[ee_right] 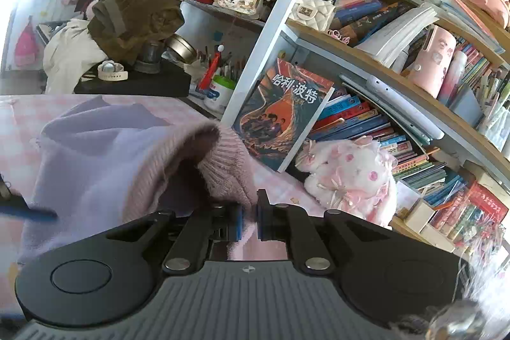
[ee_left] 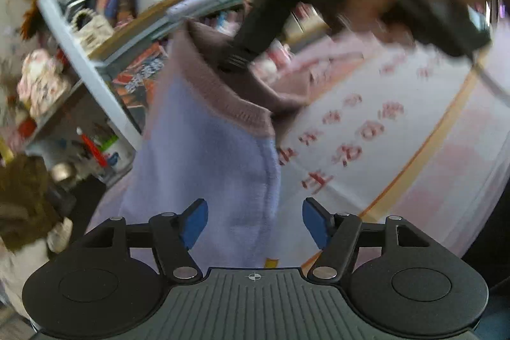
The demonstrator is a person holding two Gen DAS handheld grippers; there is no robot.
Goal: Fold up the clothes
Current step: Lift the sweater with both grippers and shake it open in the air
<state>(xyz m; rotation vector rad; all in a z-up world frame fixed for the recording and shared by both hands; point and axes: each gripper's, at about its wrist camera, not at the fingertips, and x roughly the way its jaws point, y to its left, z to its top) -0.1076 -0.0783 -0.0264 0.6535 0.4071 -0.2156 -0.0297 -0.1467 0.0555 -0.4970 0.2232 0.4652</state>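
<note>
Crowded bookshelves (ee_right: pixel 398 59) and a pink checked bed cover (ee_right: pixel 19 129) frame a lilac sweater (ee_left: pixel 204 155) with a mauve ribbed band (ee_left: pixel 229 97), lifted partly off the bed. At 12 o'clock in the left view, the right hand-held gripper (ee_right: pixel 249 220) is pinched narrow on the mauve band, apparently to hold that edge up so the cloth hangs straight. Nearest the camera, the left hand-held gripper (ee_left: pixel 255 223) stands wide with lilac fabric between its blue fingers (ee_left: pixel 194 222), gripping nothing. A plush rabbit (ee_right: pixel 350 177) sits at 3 o'clock. How far the folding has gone cannot be told.
</note>
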